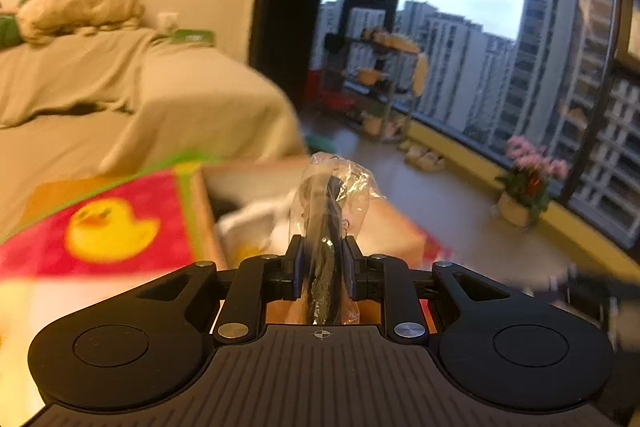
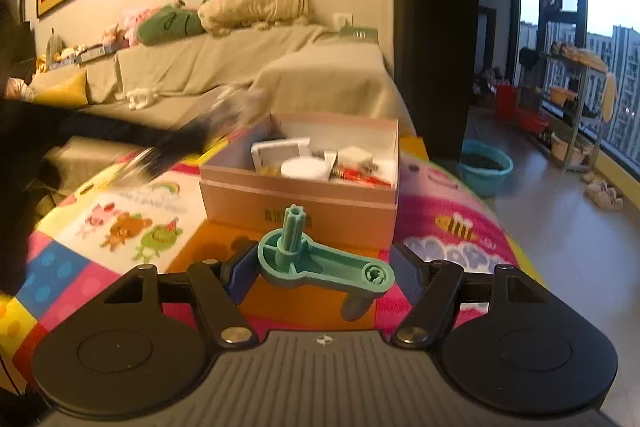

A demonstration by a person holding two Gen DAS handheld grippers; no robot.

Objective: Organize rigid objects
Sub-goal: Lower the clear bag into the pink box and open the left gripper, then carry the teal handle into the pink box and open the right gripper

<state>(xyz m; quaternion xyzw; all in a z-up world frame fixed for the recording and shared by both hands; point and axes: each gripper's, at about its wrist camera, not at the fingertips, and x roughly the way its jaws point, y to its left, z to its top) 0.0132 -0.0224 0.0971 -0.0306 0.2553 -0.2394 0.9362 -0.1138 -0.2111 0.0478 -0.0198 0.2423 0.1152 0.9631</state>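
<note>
Two parts held for sorting beside an open cardboard box.

The left gripper (image 1: 323, 269) is clamped on a bagged black part (image 1: 329, 227), raised as if for carrying toward the cardboard box (image 2: 304, 195). The right gripper (image 2: 322, 269) is seen with its jaws apart around a green plastic crank (image 2: 320, 263); contact cannot be judged. The box, already partly filled, stands on a colourful cartoon mat (image 2: 452, 227). Beyond are seen a draped sofa (image 2: 280, 67) and windows (image 1: 500, 7).

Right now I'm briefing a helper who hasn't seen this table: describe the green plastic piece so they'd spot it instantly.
On the colourful cartoon mat, find the open cardboard box. Just in front of it, between the right gripper's open fingers, lies a teal crank handle: the only green part, with an upright ribbed stub.
</note>
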